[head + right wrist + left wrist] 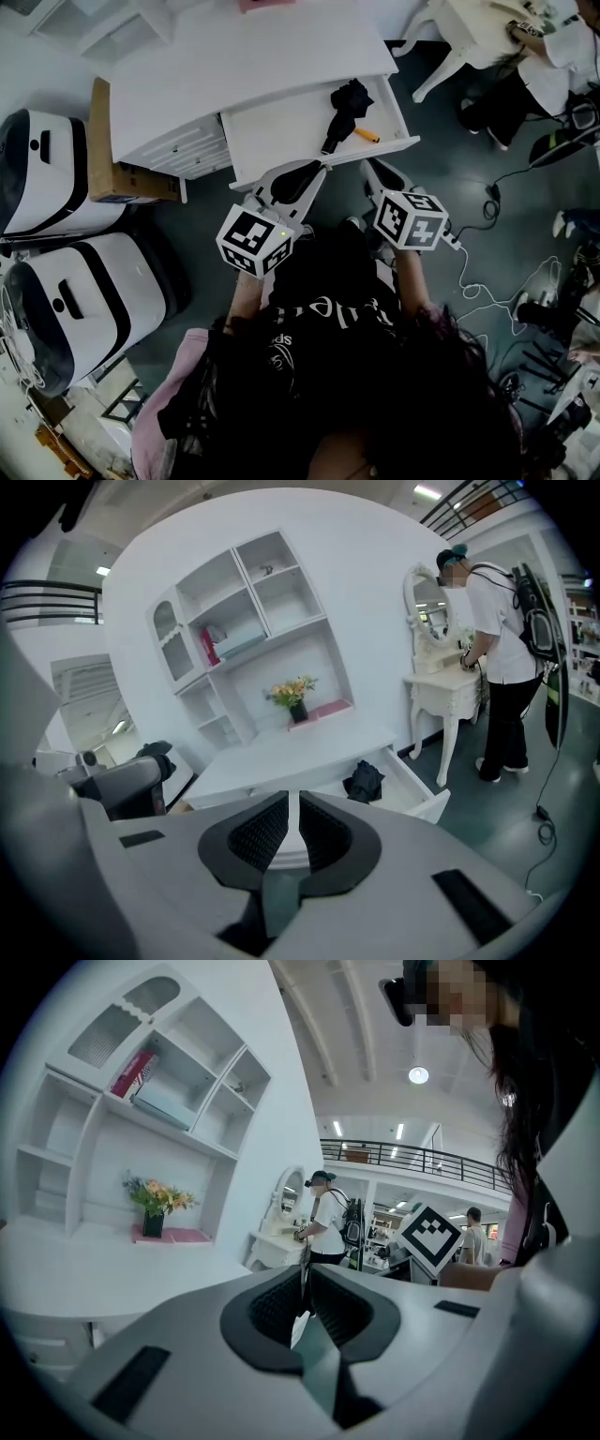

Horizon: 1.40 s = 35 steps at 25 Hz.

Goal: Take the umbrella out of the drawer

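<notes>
The black umbrella [345,103] lies in the open drawer [281,129], and the left hand-held gripper [305,1283] and right hand-held gripper [298,810], both closed and empty, should open wide before reaching its shaft

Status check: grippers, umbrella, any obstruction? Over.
Left gripper and right gripper both shut, empty, short of the drawer. Umbrella lying in the open drawer, untouched. Nothing on top of it.

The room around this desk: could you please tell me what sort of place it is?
Probably a large hall staged with home furniture, maybe a showroom or lab: a white desk, a dressing table, a balcony railing and loose floor cables.
</notes>
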Tool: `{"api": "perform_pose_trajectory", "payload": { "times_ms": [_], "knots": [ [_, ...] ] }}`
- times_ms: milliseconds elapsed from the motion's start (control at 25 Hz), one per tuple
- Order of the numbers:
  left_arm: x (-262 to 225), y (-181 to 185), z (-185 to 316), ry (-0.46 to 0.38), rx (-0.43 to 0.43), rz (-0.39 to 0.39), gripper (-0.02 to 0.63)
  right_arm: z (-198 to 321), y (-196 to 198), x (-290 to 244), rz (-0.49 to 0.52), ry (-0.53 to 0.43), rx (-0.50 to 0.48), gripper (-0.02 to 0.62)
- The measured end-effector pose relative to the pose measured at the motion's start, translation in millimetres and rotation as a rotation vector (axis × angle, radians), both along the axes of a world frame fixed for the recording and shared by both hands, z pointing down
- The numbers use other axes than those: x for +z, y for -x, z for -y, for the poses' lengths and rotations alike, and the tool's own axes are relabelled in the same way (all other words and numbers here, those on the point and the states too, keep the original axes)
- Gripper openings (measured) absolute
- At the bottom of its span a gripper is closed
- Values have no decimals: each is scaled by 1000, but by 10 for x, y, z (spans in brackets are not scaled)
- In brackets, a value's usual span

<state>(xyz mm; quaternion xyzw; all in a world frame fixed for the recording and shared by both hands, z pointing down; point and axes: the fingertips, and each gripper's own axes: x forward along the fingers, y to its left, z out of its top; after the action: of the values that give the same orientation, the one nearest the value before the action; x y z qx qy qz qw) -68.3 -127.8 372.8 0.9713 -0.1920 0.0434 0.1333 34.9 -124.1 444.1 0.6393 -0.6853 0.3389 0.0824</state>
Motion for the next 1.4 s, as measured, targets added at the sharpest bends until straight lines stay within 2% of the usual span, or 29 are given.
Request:
{"api": "perform_pose_trajectory", "payload": {
  "times_ms": [280,640,760,960,1080,1240,1400],
  "knots": [
    [102,-250,322,16,-9,23,40,357,-230,103,16,-8,-1,66],
    [192,-789,994,25,-49,31,40,1093,-611,315,24,37,-96,66],
    [226,-957,1199,29,-62,41,40,1325,-777,461,21,54,-94,66],
    [317,-1170,1450,51,-76,70,40,1664,-994,858,28,98,-124,66],
    [358,-1260,1545,62,-84,93,40,1801,-1092,1208,49,157,-147,67],
    [405,-1288,1660,73,-111,123,40,1925,-1175,1693,52,249,-173,67],
    [482,-1252,1792,93,-149,147,40,2038,-1253,2064,10,305,-201,69]
  ]
}}
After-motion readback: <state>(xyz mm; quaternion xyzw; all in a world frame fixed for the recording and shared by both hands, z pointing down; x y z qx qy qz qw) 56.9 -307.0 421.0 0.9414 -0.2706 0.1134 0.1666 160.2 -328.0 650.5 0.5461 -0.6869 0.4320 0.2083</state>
